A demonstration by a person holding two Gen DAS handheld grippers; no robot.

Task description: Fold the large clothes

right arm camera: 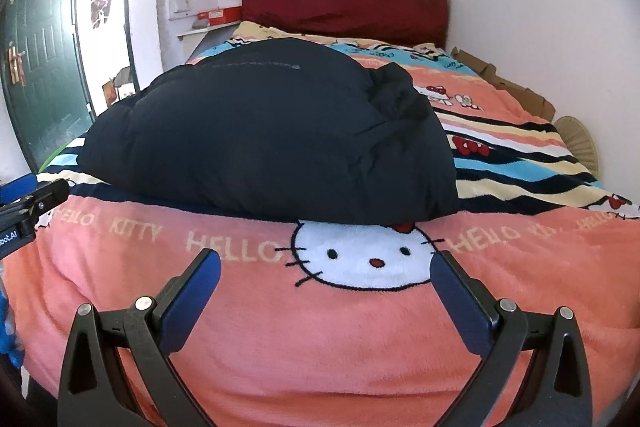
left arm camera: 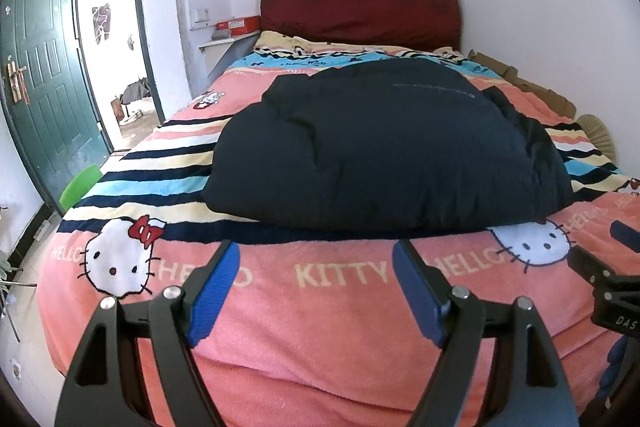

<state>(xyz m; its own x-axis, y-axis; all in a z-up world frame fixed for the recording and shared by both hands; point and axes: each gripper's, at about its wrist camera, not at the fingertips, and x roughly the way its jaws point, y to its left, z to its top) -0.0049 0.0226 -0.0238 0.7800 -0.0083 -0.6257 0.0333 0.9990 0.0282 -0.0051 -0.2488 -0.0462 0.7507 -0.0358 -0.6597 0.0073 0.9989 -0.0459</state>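
Note:
A dark navy padded jacket (left arm camera: 384,147) lies folded in a thick bundle on the middle of the bed; it also shows in the right wrist view (right arm camera: 272,139). My left gripper (left arm camera: 316,255) is open and empty, hovering over the pink blanket just short of the jacket's near edge. My right gripper (right arm camera: 326,263) is open and empty, also short of the jacket's near edge, over a cat face print. The right gripper's tip shows at the right edge of the left wrist view (left arm camera: 616,267). The left gripper's tip shows at the left edge of the right wrist view (right arm camera: 36,199).
The bed carries a pink and striped Hello Kitty blanket (left arm camera: 340,307) with a dark red headboard (left arm camera: 360,11) at the far end. A green door (left arm camera: 40,75) stands open at left. Flattened cardboard (left arm camera: 532,87) and a fan (left arm camera: 600,135) lie along the right wall.

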